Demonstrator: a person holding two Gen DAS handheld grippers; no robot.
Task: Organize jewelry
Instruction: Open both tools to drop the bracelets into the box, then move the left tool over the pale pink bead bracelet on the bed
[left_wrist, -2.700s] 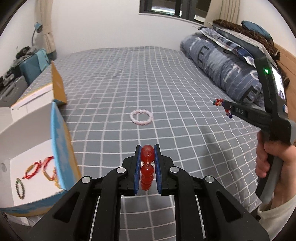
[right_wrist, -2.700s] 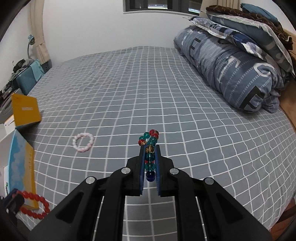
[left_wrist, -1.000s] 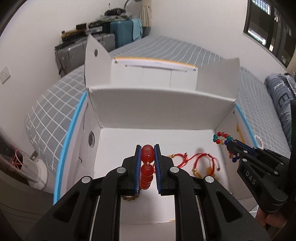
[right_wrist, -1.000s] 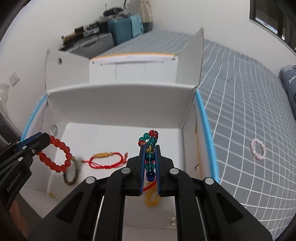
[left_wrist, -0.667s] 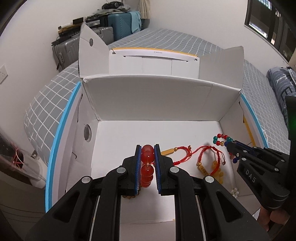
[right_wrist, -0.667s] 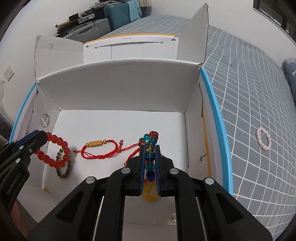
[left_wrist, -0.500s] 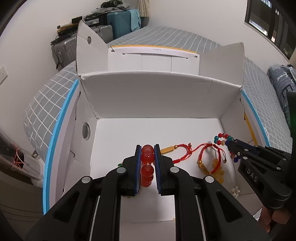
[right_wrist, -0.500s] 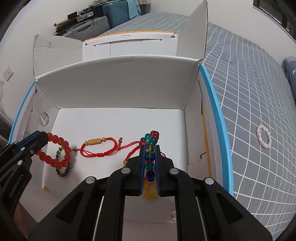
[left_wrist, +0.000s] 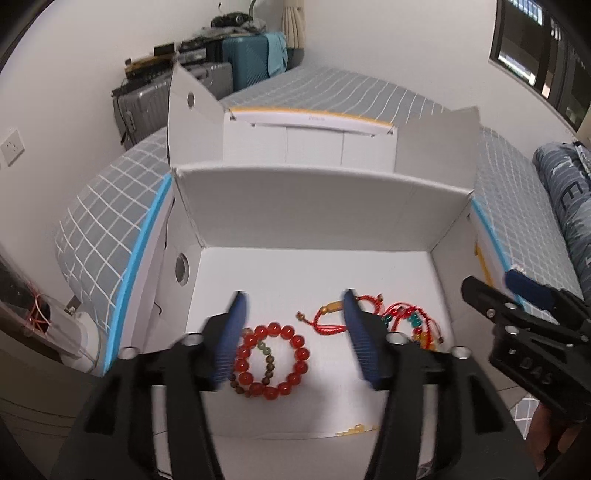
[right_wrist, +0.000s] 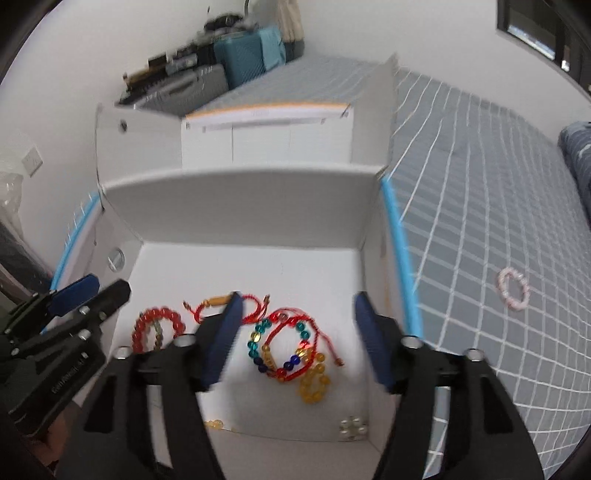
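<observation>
A white cardboard box (left_wrist: 314, 206) with blue edges stands open on the bed. My left gripper (left_wrist: 295, 306) is open above its floor, and a red bead bracelet (left_wrist: 271, 362) lies loose below it. My right gripper (right_wrist: 295, 306) is open too, and the teal, blue and red bead bracelet (right_wrist: 282, 349) lies under it on red cord bracelets (right_wrist: 236, 306) and a yellow bead bracelet (right_wrist: 313, 382). The red bead bracelet (right_wrist: 157, 328) also shows in the right wrist view. A pink bead bracelet (right_wrist: 513, 288) lies on the grey checked bedspread, right of the box.
The box's flaps (left_wrist: 188, 122) stand up at the back and sides. Suitcases (left_wrist: 236, 77) stand by the far wall. Folded blue bedding (left_wrist: 565, 199) lies at the right. Small pale beads (right_wrist: 352, 428) sit in the box's front right corner.
Both grippers have opened. The red bead bracelet dropped from the left one and the teal, blue and red bracelet from the right one onto the box floor.
</observation>
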